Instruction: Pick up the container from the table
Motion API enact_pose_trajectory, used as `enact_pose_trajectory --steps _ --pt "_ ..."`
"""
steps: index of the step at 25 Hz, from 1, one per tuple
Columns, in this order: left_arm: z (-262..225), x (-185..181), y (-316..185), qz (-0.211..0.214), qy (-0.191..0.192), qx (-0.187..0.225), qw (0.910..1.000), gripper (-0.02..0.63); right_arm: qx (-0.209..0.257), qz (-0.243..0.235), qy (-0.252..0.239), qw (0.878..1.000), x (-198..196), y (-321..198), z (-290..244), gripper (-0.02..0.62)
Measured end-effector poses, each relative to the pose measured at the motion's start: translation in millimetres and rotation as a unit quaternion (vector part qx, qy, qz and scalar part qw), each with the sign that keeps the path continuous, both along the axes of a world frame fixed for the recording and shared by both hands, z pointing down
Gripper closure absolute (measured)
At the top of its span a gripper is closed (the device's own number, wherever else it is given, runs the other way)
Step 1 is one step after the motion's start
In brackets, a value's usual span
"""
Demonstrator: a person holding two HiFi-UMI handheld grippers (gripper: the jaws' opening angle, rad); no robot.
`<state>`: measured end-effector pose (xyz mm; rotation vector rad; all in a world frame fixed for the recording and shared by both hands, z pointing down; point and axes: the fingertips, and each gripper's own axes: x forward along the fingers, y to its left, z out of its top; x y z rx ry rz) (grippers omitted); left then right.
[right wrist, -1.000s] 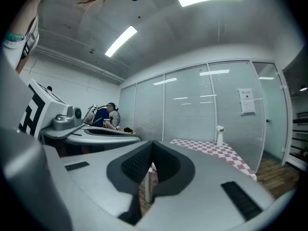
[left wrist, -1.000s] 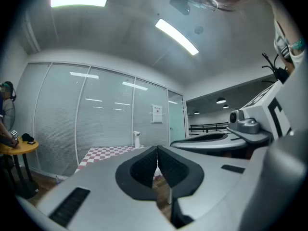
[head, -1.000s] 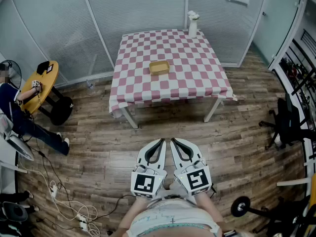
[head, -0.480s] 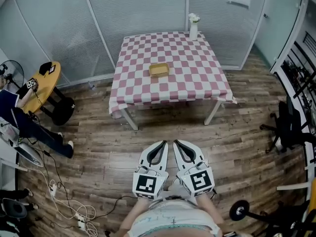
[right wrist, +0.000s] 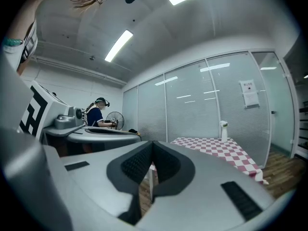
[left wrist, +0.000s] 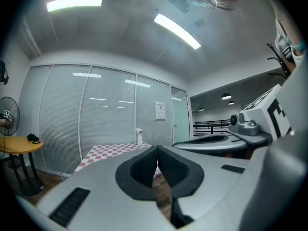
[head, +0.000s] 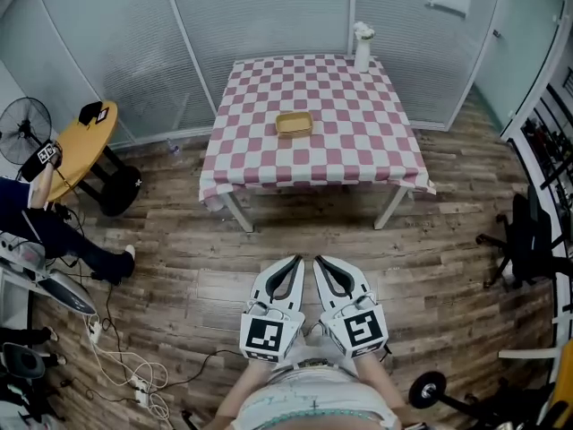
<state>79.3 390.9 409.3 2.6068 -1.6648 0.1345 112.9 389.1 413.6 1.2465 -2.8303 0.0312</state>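
Note:
A shallow tan container [head: 294, 123] lies near the middle of a table [head: 376, 150] covered with a pink-and-white checked cloth. Both grippers are held side by side close to the person's body, well short of the table, over the wooden floor. The left gripper [head: 296, 260] is shut with nothing in it, and so is the right gripper [head: 320, 260]. In the left gripper view the left gripper [left wrist: 157, 149] has its pads together, with the table [left wrist: 110, 152] far ahead. In the right gripper view the right gripper [right wrist: 152, 144] is likewise shut, the table [right wrist: 216, 147] off to the right.
A white vase [head: 362, 45] stands at the table's far right corner. Glass partitions enclose the room. A round yellow side table [head: 81, 146], a fan [head: 23, 122] and a seated person [head: 36, 213] are at the left. Cables [head: 125, 365] lie on the floor; office chairs [head: 528, 240] stand at the right.
The view has shifted slightly, so the table sits a little more to the right and nearer. Both grippers stay shut and side by side. The person at the left has moved.

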Motion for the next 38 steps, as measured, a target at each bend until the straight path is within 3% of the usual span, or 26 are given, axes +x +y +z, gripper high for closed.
enact_pose_trajectory --steps 12,23,38 --pt "6.5 -12.4 -62.9 0.009 0.01 -0.003 0.9999 0.592 0.001 0.004 0.002 1.0 -14.3 -59.5 -0.9 0.603" --pt "-0.5 -32.3 -154.3 0.055 0.012 0.004 0.9984 0.592 0.015 0.04 0.013 0.999 -36.2 -150.3 -11.6 0.602" --pt "2.2 -97.4 -213.1 0.063 0.014 0.006 0.9979 0.592 0.021 0.051 0.01 0.998 -97.9 -211.7 -15.1 0.601"
